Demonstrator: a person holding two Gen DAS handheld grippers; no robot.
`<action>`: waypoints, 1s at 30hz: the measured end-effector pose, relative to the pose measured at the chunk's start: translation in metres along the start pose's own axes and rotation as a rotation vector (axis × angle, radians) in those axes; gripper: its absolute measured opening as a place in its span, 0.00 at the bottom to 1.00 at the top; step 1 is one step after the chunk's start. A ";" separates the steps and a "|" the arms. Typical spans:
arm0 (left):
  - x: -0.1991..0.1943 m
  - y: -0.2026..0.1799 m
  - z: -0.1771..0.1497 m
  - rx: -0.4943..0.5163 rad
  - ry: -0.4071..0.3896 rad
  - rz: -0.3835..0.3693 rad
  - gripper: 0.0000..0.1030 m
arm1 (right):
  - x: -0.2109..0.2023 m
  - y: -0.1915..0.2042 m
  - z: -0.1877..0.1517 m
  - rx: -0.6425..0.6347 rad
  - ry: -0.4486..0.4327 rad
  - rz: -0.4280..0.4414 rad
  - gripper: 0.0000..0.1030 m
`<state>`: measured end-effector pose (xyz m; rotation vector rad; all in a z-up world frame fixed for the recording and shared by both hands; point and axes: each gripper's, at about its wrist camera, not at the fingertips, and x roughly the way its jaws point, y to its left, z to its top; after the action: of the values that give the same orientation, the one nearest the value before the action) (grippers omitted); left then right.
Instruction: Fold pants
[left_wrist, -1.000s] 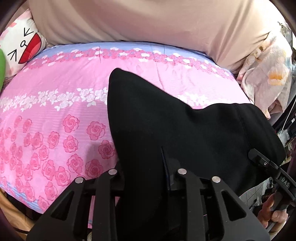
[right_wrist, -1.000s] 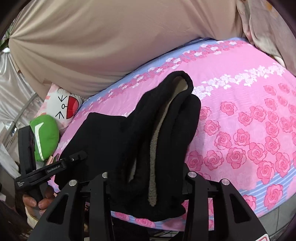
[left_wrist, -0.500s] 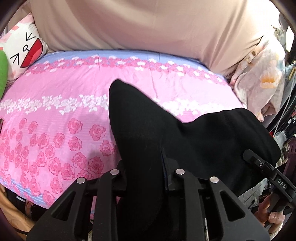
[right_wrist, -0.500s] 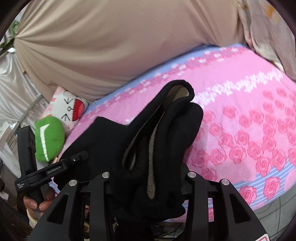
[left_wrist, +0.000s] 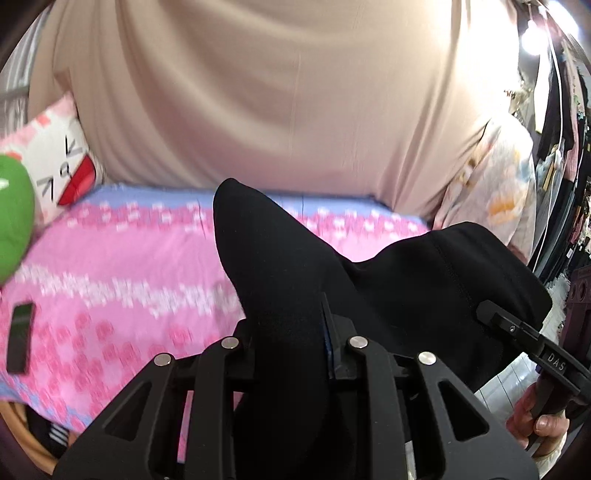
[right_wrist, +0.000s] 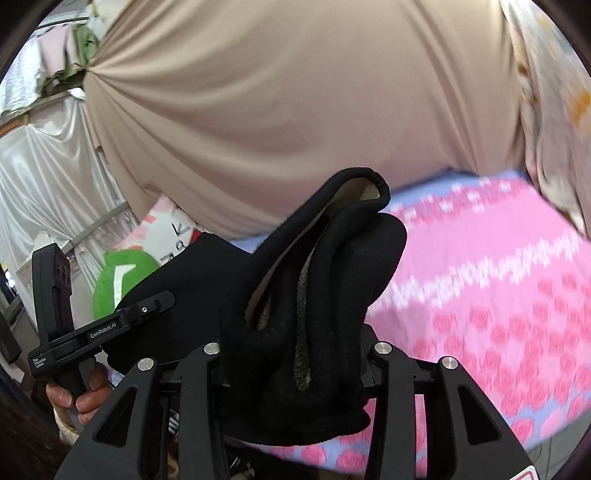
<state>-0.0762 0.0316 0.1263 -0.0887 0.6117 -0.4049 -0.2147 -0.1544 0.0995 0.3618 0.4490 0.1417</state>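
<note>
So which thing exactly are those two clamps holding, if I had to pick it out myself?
Find the bed with the pink rose-print sheet in front of the beige curtain. Lifted above it hang the black pants, pinched by the left hand-held gripper and the right hand-held gripper. They are the only black cloth there, with a pale fleecy lining showing at the opening, unlike the green plush.

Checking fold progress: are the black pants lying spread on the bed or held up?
Held up. Both the left gripper and the right gripper clamp bunched black pants above the pink bedsheet.
</note>
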 end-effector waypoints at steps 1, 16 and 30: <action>-0.002 -0.001 0.006 0.006 -0.019 0.002 0.21 | 0.000 0.003 0.008 -0.018 -0.017 0.004 0.38; 0.005 -0.001 0.107 0.069 -0.295 0.052 0.22 | 0.037 0.019 0.122 -0.165 -0.239 0.032 0.38; 0.122 0.017 0.180 0.103 -0.334 0.158 0.22 | 0.139 -0.008 0.185 -0.151 -0.290 -0.003 0.38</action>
<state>0.1237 -0.0074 0.2043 -0.0086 0.2658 -0.2600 -0.0070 -0.1895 0.1960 0.2287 0.1512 0.1174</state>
